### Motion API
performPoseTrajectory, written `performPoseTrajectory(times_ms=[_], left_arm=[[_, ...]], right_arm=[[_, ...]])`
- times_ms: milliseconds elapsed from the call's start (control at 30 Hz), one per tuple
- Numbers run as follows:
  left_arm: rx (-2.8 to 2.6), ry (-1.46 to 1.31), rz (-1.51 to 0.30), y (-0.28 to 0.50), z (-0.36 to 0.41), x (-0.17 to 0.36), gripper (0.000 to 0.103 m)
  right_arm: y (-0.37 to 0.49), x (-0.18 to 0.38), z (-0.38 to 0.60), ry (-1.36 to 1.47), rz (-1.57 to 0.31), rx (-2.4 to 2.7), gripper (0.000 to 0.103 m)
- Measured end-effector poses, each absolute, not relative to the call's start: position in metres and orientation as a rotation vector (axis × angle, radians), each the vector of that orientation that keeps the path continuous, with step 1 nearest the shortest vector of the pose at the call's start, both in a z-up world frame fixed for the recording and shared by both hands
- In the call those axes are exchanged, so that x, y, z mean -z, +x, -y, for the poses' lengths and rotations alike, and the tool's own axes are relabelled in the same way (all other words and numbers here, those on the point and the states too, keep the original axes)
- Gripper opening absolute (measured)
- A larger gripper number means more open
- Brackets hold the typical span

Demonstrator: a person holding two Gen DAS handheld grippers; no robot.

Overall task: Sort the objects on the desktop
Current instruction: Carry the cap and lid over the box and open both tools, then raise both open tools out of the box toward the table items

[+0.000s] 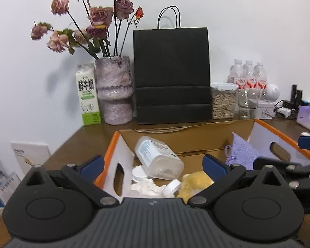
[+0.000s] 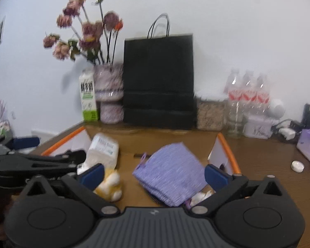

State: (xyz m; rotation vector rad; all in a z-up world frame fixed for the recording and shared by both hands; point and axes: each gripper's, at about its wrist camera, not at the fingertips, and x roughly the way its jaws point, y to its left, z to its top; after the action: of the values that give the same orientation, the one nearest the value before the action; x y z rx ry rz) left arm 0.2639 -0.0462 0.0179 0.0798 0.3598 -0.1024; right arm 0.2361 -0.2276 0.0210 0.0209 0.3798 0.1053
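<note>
We hold our left gripper (image 1: pixel 153 163) with its jaws apart and empty above the near edge of the cardboard box (image 1: pixel 198 140); just ahead of it lie the clear plastic bottle (image 1: pixel 158 157), white caps and a yellow sponge (image 1: pixel 196 180), already dropped in. Our right gripper (image 2: pixel 154 172) is likewise spread, with the purple cloth (image 2: pixel 171 173) loose between its fingers, apparently just released into the box. To the right, on the desk (image 2: pixel 264 165), a small white cap (image 2: pixel 297 166) seems left to sort.
</note>
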Motion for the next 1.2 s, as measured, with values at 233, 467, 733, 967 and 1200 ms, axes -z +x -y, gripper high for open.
performPoseTrajectory(times_ms=[233,467,733,967,1200], left_arm=[[0.090,0.088,-0.364,0.264,0.047,-0.018,0.103],[0.087,0.088,-0.365,0.263,0.047,-0.018,0.103],[0.083,0.085,-0.355,0.261,0.047,-0.020,0.103],[0.074,0.076,-0.331,0.252,0.042,-0.034,0.103],[0.098,0.084,-0.335,0.233,0.033,-0.040,0.103]], right_arm=[[0.235,-0.021,0.230,0.024,-0.384,-0.106,0.103],[0.235,-0.020,0.230,0.022,-0.386,-0.101,0.103],[0.234,-0.021,0.229,0.008,-0.379,-0.095,0.103],[0.222,-0.034,0.232,0.007,-0.362,-0.102,0.103],[0.199,-0.039,0.236,-0.029,-0.369,-0.098,0.103]])
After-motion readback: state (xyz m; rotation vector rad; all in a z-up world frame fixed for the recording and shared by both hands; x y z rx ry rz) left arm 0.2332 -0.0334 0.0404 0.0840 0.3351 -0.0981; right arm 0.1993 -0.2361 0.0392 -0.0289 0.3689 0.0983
